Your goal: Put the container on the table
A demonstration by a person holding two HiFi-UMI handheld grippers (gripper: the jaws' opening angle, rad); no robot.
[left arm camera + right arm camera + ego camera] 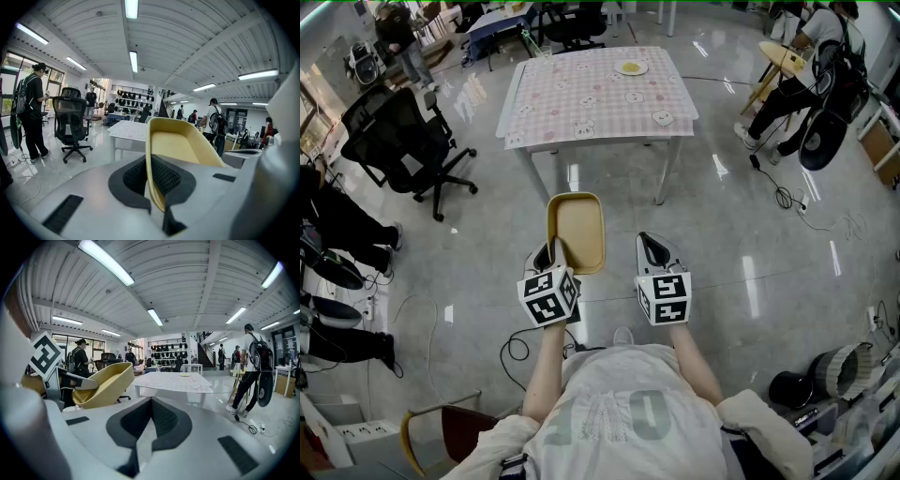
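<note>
A shallow yellow container (pixel 576 232) hangs in the air in front of me, and my left gripper (pixel 555 251) is shut on its near left rim. In the left gripper view the jaws (pixel 151 176) pinch the thin rim, and the container (pixel 180 145) stretches away from them. To the right of the container, my right gripper (pixel 652 246) is shut with nothing in it. From the right gripper (pixel 150 420) I see the container (pixel 105 383) at the left. The table (pixel 595 94) with a pink checked cloth stands ahead across the floor.
A small plate (pixel 631 67) and several small cards lie on the table. A black office chair (pixel 398 141) stands at the left. A person (pixel 811 75) sits at the right near a cable (pixel 783 192) on the floor. Glossy floor lies between me and the table.
</note>
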